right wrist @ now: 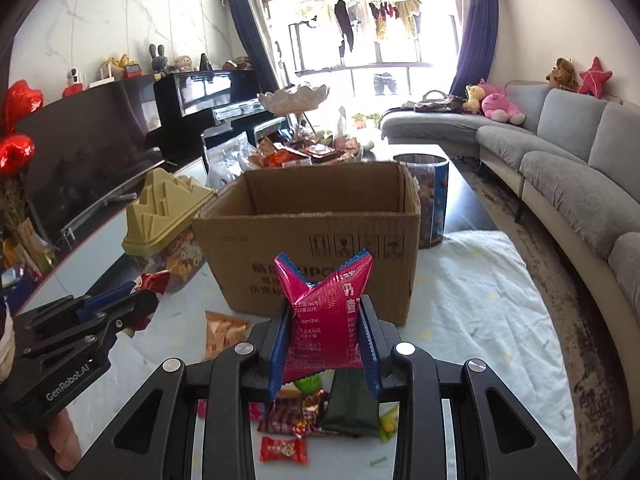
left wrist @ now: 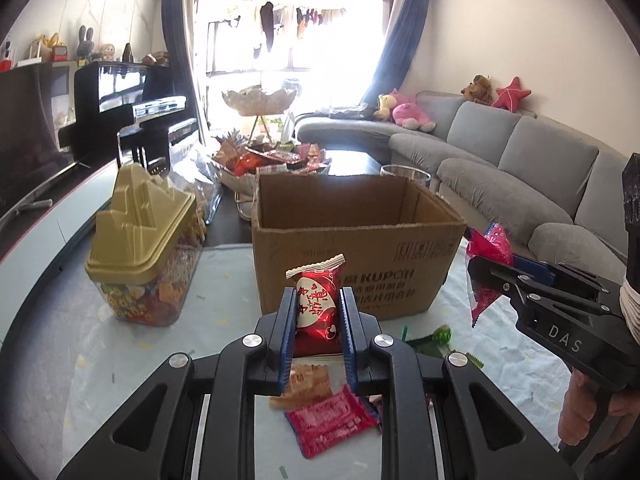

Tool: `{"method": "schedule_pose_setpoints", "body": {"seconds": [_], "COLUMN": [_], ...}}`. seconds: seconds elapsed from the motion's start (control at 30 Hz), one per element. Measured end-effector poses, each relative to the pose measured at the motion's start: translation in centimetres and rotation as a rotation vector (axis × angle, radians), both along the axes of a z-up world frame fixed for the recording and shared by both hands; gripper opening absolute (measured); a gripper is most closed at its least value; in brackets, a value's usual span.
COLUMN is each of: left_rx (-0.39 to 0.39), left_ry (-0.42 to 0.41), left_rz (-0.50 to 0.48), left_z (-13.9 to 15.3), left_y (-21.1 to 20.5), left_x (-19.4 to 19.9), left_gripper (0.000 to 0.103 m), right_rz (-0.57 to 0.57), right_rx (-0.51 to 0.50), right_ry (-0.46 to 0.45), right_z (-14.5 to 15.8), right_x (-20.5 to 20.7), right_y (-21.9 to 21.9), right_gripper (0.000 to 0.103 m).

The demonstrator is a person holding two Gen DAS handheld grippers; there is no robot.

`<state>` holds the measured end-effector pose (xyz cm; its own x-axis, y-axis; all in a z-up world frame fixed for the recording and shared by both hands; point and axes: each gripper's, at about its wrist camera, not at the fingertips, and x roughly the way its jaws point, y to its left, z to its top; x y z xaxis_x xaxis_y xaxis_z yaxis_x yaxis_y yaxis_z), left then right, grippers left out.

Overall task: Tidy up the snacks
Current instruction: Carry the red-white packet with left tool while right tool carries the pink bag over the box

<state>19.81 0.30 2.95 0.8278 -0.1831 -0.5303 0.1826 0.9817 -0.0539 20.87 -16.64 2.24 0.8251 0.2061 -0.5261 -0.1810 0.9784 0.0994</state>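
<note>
An open brown cardboard box (left wrist: pixel 352 240) stands on the white table cover, also in the right wrist view (right wrist: pixel 312 240). My left gripper (left wrist: pixel 318 312) is shut on a small red snack packet (left wrist: pixel 316 304), held above the table in front of the box. My right gripper (right wrist: pixel 325 332) is shut on a crumpled magenta snack bag (right wrist: pixel 326 312), also in front of the box; it shows at the right of the left wrist view (left wrist: pixel 490 252). Loose snacks lie below: a red packet (left wrist: pixel 332 424), a dark green packet (right wrist: pixel 352 404), a red candy (right wrist: pixel 284 450).
A clear jar with a gold lid (left wrist: pixel 144 248) stands left of the box. A clear tub of snacks (right wrist: pixel 430 200) stands behind its right corner. A tiered tray of snacks (left wrist: pixel 272 160) is farther back. A grey sofa (right wrist: pixel 560 168) runs along the right.
</note>
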Motion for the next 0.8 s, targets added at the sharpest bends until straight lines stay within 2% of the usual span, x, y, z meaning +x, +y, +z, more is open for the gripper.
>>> {"method": "schedule_pose_setpoints", "body": {"seconds": [0.23,0.4,0.73,0.77,0.8], "left_rx": [0.001,0.003,-0.019,-0.018,-0.016], "left_ry": [-0.028,-0.019,0.11,0.122,0.129], "left_rz": [-0.031,-0.041,-0.071,-0.072,-0.066], "left_z": [3.4,4.9,4.1,3.9,3.9], "left_y": [-0.5,-0.8,-1.5,-1.6,-1.5], "left_x": [4.2,7.5,14.6,14.9,15.2], "left_gripper": [0.022,0.022,0.022,0.023,0.03], "right_rz": [0.012,0.02,0.046,0.046,0.046], "right_rx": [0.001,0.006,0.015,0.017,0.019], "right_ry": [-0.05,-0.032,0.08,0.09,0.098], "right_z": [3.9,5.3,5.2,5.1,4.9], "right_x": [4.0,7.2,12.8,13.2,13.6], "right_y": [0.0,-0.1,0.1,0.1,0.0], "right_gripper": [0.033,0.033,0.033,0.033,0.033]}}
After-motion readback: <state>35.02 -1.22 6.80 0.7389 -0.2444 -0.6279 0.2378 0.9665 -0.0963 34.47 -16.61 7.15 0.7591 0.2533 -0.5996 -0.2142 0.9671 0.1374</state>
